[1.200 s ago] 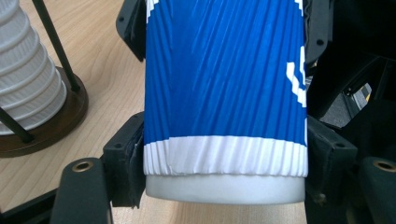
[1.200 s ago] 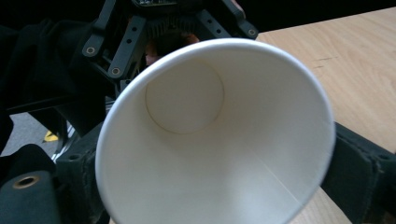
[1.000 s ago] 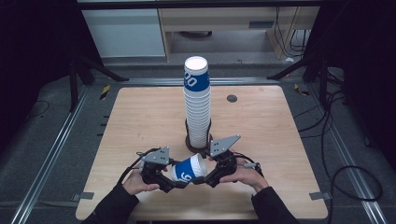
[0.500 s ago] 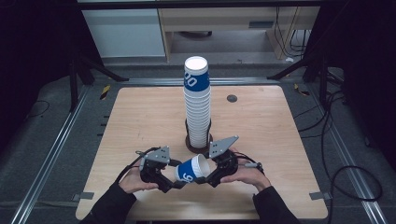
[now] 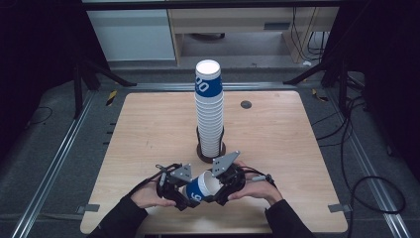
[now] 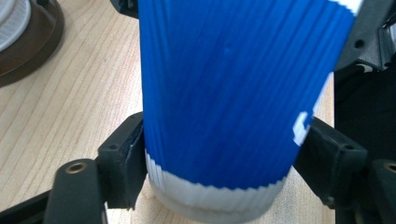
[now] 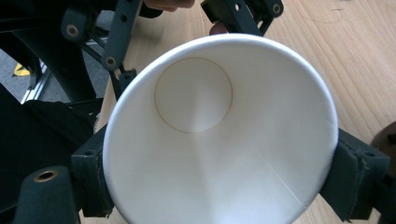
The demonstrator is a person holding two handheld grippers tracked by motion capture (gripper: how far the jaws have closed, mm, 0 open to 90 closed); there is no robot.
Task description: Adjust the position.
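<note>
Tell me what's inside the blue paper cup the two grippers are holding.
Nothing: the right gripper view looks into the blue paper cup and shows a bare white wall, a side seam and a round bottom. The part nearest the camera runs off the picture, so it is unseen.

A pale wooden bench [image 5: 148, 134] stands on dark grey floor [image 5: 44, 134] — white cabinet [image 5: 131, 34] and wooden desk [image 5: 233, 20] far behind.
</note>
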